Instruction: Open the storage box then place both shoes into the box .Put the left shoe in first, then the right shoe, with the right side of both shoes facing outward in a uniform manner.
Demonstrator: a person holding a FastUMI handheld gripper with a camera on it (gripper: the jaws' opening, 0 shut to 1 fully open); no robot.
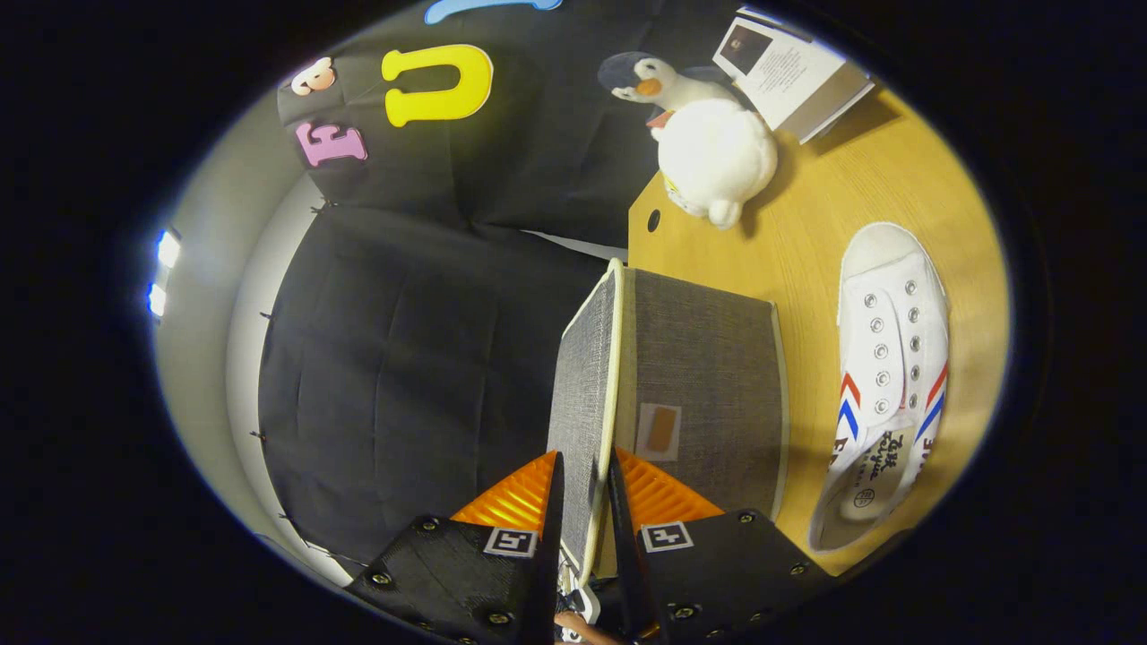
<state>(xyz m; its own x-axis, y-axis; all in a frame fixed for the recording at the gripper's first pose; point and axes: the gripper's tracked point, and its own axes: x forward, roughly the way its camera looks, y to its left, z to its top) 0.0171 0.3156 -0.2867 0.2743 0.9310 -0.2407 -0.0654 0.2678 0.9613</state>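
Observation:
A grey fabric storage box (708, 385) with cream piping stands on the wooden table (806, 224). Its lid (582, 394) is lifted off the box body and runs edge-on straight ahead from my fingers. My gripper (584, 502) is shut on the lid's near edge, with one black finger (551, 511) on each face of it. A white lace-less shoe (887, 376) with red and blue stripes lies on the table beside the box, on the side away from the lid, its opening toward me.
A white penguin plush (712, 148) sits on the table beyond the box, near the table's edge. A white booklet-like box (793, 72) lies past it. The booth's black cloth wall hangs on the lid's side.

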